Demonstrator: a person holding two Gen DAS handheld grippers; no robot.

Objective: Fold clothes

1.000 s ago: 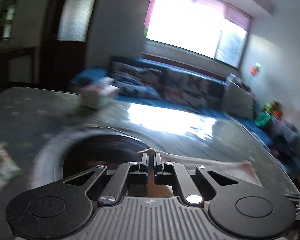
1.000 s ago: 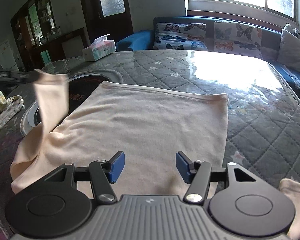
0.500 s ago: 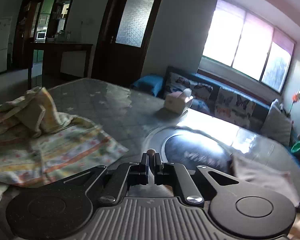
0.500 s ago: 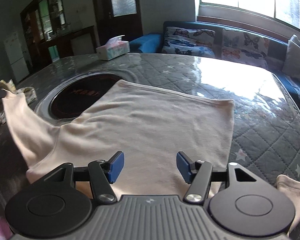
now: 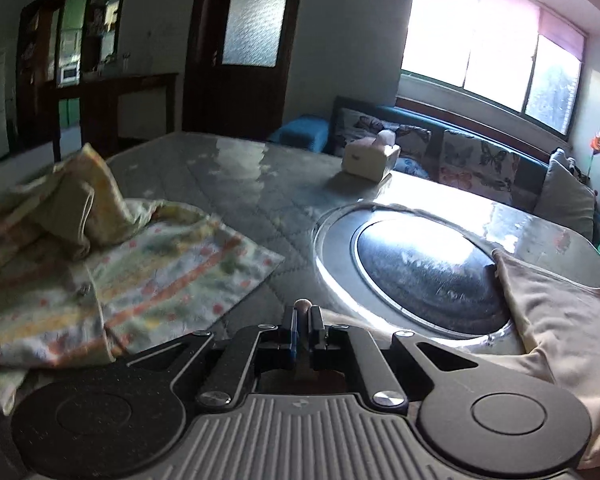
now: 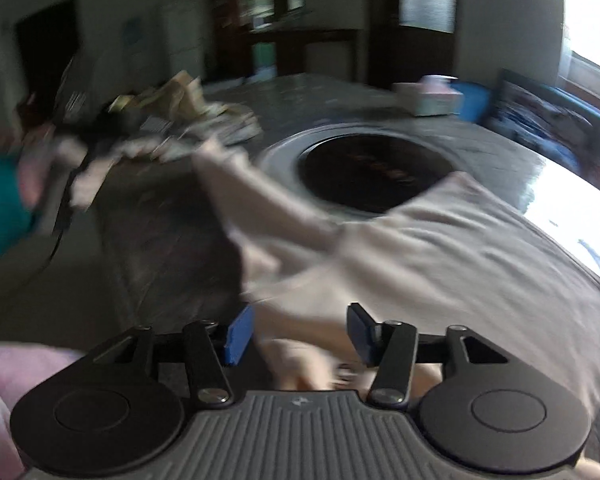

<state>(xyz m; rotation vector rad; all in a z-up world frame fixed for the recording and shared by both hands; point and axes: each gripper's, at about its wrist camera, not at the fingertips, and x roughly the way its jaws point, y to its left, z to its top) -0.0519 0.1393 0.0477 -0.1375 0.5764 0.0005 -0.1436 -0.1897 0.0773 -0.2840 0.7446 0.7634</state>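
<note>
A beige long-sleeved shirt (image 6: 440, 248) lies flat on the quilted table, its hem near the round dark hob. My left gripper (image 5: 302, 320) is shut on the end of the shirt's sleeve; a bit of beige cloth pokes out between its fingertips, and the shirt's body (image 5: 556, 320) lies to its right. In the right wrist view the sleeve (image 6: 252, 208) stretches left from the shirt. My right gripper (image 6: 298, 334) is open and empty, just above the shirt's near edge. That view is blurred.
A pile of flowered and yellow clothes (image 5: 100, 264) lies on the table's left part. A round dark hob (image 5: 420, 268) is set in the table's middle. A tissue box (image 5: 370, 158) stands at the far edge. A sofa (image 5: 480, 160) runs under the window.
My left gripper has pulled the sleeve out to the left and lower toward the table. My right gripper has swung left, its view now facing the hob and clothes pile.
</note>
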